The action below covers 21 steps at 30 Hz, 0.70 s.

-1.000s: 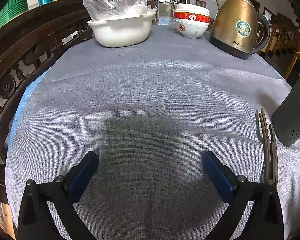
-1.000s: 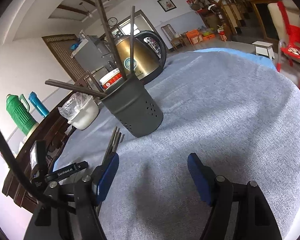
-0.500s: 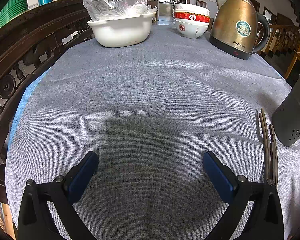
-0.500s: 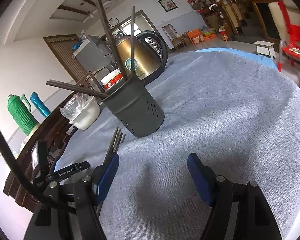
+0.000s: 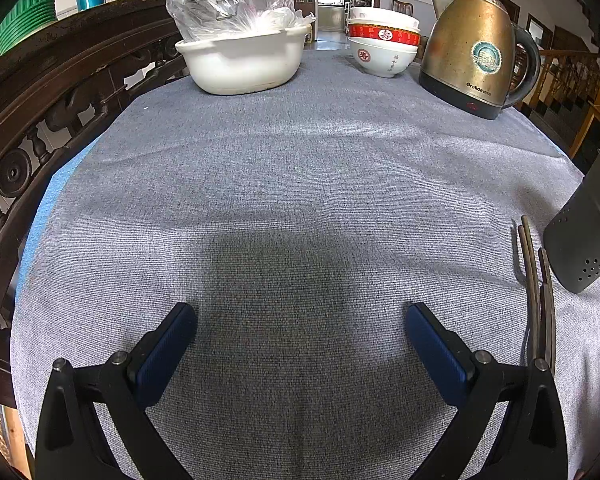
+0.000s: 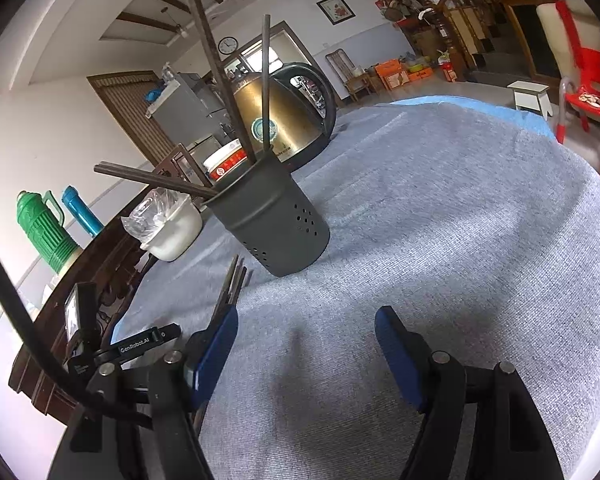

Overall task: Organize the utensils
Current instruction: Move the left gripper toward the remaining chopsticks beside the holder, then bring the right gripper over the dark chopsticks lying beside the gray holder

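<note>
A dark grey perforated utensil holder (image 6: 272,220) stands on the grey tablecloth with several dark chopsticks (image 6: 216,68) sticking out of it. It shows at the right edge of the left wrist view (image 5: 588,240). More chopsticks (image 6: 230,288) lie flat on the cloth beside it, also in the left wrist view (image 5: 534,280). My left gripper (image 5: 300,336) is open and empty over bare cloth, left of the loose chopsticks. My right gripper (image 6: 304,344) is open and empty, with the loose chopsticks just past its left finger (image 6: 214,352).
At the table's far side stand a white basin (image 5: 244,60) holding a plastic bag, stacked red-and-white bowls (image 5: 384,48) and a brass electric kettle (image 5: 476,44). A carved dark wooden rail (image 5: 40,120) runs along the left edge. Green and blue flasks (image 6: 44,228) stand behind it.
</note>
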Tool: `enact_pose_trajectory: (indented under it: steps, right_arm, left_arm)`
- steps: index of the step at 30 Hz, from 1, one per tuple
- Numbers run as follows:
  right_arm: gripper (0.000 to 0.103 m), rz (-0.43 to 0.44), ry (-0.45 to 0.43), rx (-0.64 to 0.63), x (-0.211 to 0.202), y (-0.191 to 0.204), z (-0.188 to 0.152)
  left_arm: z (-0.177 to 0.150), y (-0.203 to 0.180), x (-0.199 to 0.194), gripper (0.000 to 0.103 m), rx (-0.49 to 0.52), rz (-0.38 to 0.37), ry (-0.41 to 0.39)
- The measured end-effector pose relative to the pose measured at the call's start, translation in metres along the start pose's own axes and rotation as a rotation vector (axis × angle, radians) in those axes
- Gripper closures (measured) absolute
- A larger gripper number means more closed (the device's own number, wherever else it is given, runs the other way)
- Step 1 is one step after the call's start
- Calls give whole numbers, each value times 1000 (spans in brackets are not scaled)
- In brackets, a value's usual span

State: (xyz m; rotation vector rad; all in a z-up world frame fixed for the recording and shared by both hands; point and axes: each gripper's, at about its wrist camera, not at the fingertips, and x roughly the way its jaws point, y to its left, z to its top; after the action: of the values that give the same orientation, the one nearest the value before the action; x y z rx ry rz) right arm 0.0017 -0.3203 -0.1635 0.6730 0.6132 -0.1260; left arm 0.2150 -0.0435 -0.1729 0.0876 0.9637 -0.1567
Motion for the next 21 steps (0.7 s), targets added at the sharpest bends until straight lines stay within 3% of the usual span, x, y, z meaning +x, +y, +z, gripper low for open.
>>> enact_pose_trajectory:
  steps: [11,21]
  right_arm:
    - [29,-24,27,-29,2,8,1]
    - [29,-78,96,-141,14,55,15]
  left_arm:
    - [0,0,0,0,0,0,0]
    - [0,-1,0,0,0,0,-1]
